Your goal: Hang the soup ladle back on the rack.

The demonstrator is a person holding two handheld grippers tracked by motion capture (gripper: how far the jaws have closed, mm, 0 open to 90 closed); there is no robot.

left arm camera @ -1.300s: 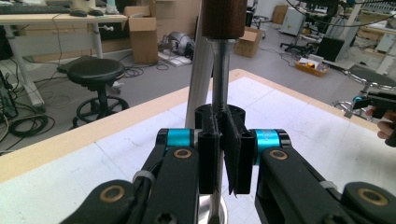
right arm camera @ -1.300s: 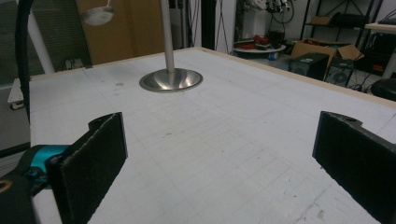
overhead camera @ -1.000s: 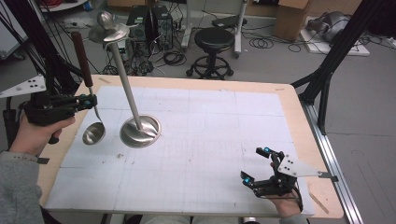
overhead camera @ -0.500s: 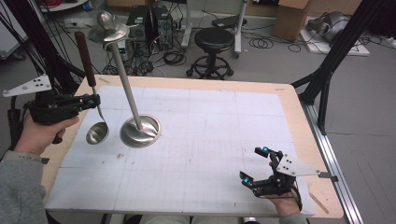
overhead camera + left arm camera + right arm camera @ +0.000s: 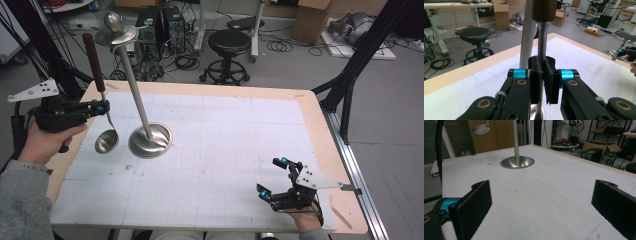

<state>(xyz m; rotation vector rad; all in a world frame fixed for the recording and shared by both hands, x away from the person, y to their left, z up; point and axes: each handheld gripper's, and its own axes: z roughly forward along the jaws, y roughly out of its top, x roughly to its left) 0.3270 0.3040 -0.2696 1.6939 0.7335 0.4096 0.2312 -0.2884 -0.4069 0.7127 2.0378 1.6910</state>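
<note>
Evenly lit from overhead, soft shadows, mild glare on the steel stand base (image 5: pixel 150 141), slightly soft throughout.

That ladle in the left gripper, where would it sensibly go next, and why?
Probably lift it toward the hook at the top of the metal stand. The left gripper is shut on the ladle by its steel neck, upright, bowl low beside the stand's round base and wooden handle up. The right gripper rests open, far across the table.
</note>
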